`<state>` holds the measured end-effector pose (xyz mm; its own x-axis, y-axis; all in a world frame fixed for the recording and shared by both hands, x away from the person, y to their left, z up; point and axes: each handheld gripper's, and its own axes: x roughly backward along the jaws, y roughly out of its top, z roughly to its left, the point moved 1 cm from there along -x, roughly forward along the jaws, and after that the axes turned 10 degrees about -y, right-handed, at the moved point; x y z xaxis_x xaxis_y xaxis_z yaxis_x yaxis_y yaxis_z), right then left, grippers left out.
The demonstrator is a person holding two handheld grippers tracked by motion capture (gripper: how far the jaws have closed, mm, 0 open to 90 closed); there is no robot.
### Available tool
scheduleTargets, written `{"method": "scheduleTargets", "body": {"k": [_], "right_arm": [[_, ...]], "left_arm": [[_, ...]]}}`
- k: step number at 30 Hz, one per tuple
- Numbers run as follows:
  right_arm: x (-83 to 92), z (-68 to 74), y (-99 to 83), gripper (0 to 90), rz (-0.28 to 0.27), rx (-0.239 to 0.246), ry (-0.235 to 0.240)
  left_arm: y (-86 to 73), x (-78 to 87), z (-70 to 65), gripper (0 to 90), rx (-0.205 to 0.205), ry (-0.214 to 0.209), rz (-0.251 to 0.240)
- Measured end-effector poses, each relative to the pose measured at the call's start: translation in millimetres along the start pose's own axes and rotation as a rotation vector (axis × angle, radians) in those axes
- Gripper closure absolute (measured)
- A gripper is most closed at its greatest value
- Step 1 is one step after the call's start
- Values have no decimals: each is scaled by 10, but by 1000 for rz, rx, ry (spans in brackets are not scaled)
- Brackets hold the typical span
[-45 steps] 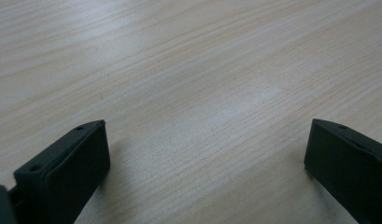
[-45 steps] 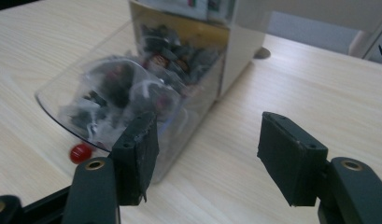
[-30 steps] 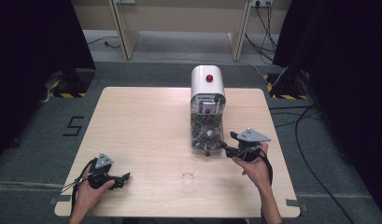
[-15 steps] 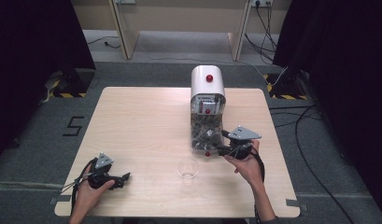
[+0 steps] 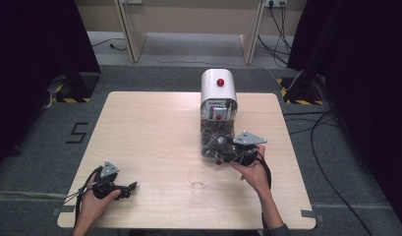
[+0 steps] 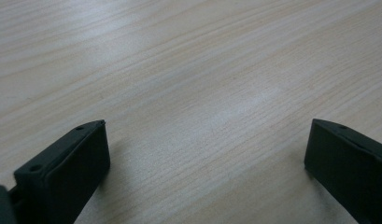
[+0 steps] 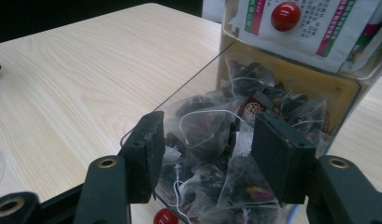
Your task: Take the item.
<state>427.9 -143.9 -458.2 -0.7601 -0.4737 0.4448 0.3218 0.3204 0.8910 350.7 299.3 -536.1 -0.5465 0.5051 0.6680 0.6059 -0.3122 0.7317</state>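
The right claw sits at the open front of the clear tea-bag dispenser, centre right of the high view. Its jaws have just been closing and stand partly spread around a mesh tea bag, pads not visibly pressing it. The bin is packed with dark tea bags; paper sachets sit above, behind a red knob. An empty clear cup stands just below. The left claw, lower left, is spread wide over the pale wooden tabletop. Grey floor and cables surround it. Since a second ago the right claw has moved left, toward the bin
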Motion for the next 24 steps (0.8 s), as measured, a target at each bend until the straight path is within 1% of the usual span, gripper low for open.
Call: {"method": "scheduleTargets", "body": {"k": [3,9,14,17,24], "right_arm": [[-44,12,7,457,6,4,-1],[-129,16,33,470,14,-14,-7],[-194,20,15,473,23,-23,-7],[-229,20,-10,476,37,-21,-7],[-303,75,6,489,43,-11,4]], "left_arm": [[0,0,0,0,0,0,0],[0,0,0,0,0,0,-1],[0,0,0,0,0,0,-1],[0,0,0,0,0,0,0],[0,0,0,0,0,0,-1]]}}
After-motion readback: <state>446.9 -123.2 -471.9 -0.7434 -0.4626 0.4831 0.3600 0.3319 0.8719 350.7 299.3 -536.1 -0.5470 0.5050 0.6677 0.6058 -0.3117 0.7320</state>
